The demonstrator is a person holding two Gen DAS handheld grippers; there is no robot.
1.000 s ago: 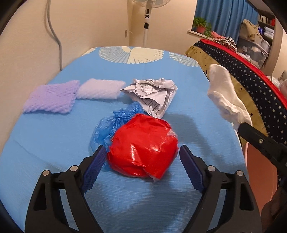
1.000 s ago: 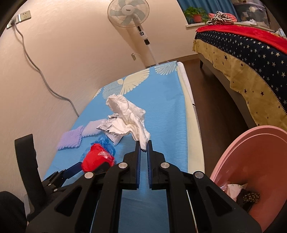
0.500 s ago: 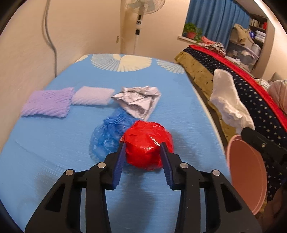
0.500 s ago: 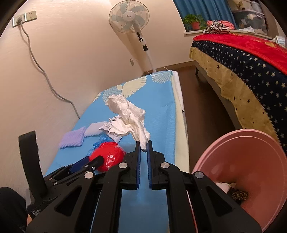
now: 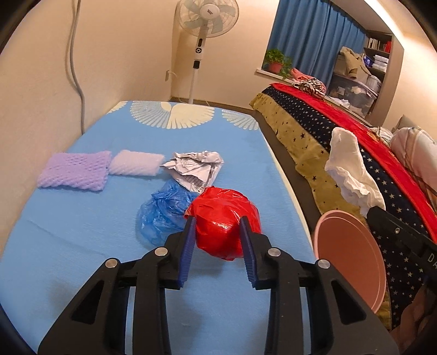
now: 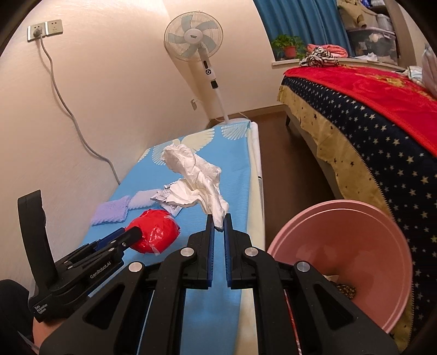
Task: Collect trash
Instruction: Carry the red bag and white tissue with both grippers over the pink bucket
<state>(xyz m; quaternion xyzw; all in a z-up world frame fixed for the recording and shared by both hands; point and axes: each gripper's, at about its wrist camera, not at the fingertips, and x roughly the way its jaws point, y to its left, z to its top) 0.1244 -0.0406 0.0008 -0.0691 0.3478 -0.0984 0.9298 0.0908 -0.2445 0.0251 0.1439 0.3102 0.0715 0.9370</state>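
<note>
Your left claw point(image 5: 218, 226) is clamped on the red plastic bag ball point(image 5: 225, 221), its blue pads pressing in from both sides; in the right wrist view the ball point(image 6: 154, 230) sits lifted off the blue mattress cover point(image 5: 82, 245), toward the cover's right edge. Your right claw point(image 6: 217, 221) is pinched shut on the lower end of a crumpled white plastic bag point(image 6: 196, 174), which hangs upward from the fingertips; from the left wrist view that same bag point(image 5: 352, 174) shows beyond the mattress's right edge, above the pink basin point(image 5: 352, 254).

The pink basin point(image 6: 344, 245) stands on the floor just beside the mattress's right edge, and some scraps lie in its bottom, too small to tell apart.

On the cover, a blue plastic bag point(image 5: 161, 213) lies just left of the red ball. Behind it lies a crumpled printed paper point(image 5: 195, 169). Toward the left edge, a white foam net point(image 5: 136, 166) and a purple foam net point(image 5: 75, 173) lie side by side, touching. A standing fan point(image 5: 204, 24) rises past the far edge, and a bed with a starred blanket point(image 5: 314, 131) runs along the right.
</note>
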